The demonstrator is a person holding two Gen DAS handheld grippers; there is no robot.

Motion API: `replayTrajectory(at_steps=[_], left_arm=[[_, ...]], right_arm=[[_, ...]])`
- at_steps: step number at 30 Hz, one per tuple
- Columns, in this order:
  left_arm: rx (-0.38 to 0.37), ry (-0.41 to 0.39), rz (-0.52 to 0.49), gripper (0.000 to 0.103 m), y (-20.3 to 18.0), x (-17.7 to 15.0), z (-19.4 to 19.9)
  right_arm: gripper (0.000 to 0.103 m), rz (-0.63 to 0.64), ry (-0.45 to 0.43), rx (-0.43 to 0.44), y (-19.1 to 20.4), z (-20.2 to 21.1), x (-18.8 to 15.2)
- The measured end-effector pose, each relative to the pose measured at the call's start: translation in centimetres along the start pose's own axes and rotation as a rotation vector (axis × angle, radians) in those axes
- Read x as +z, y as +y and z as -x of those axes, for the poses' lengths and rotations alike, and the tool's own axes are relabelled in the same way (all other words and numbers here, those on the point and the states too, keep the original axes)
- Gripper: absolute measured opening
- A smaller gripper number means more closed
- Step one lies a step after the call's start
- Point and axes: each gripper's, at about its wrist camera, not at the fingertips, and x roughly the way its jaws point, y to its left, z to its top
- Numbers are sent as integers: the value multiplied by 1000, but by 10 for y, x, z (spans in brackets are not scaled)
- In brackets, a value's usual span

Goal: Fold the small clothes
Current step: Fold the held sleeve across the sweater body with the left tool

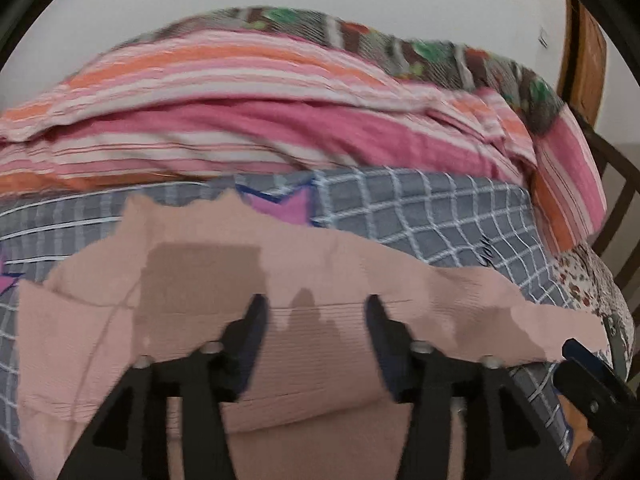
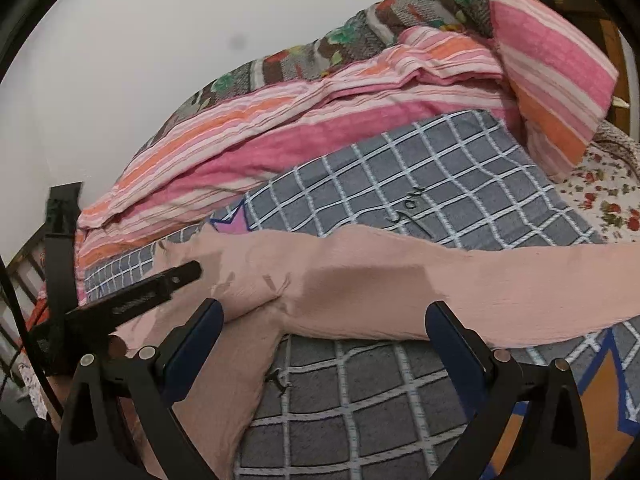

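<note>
- Looking through the left wrist view, we find most edges smeared by blur, so the outline of the pink garment (image 1: 320,276) is ragged and its type hard to name.
- We see the garment's near part cut off below both views, hidden under the grippers' bodies.
- We place the garment on the grey checked blanket (image 2: 440,184) covering the bed, in front of the heaped pink striped quilt (image 2: 304,120).
- In the right wrist view its long axis runs left to right across the blanket, one band reaching the right edge of view, while another part bends down toward the camera at lower left.
- Our left gripper (image 1: 316,312) has its fingers spread apart over the cloth, pinching nothing that we can see.
- Our right gripper (image 2: 324,320) also shows fingers (image 2: 200,328) wide apart, straddling the fold where the two parts meet.
- We cannot tell whether either fingertip touches the fabric.
</note>
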Motion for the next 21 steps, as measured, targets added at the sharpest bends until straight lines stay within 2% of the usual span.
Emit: replayTrajectory(at_steps=[1,4,9,12,16,19,20,21], left_arm=[[27,-11,2,63,9,-1,6],[86,-23,9,63,36,-8,24],[177,33,64,63,95,-43,51],[204,47,107,63,120,-64,59],[194,84,115,63,137,-79,58],[178,61,121,63,142,-82,60],[162,56,134,63,146,-84,62],[143,53,143,63,148,-85,63]], right_arm=[[95,5,5,7,3,-2,-1],[80,25,40,46,14,-12,-2],[51,65,124,65,36,-36,-9],[48,121,158,34,51,-49,-14],[48,165,177,-6,65,-63,-15],[48,163,188,-45,68,-75,-17],[44,177,200,-73,70,-81,-19],[32,196,205,-90,72,-85,-21]])
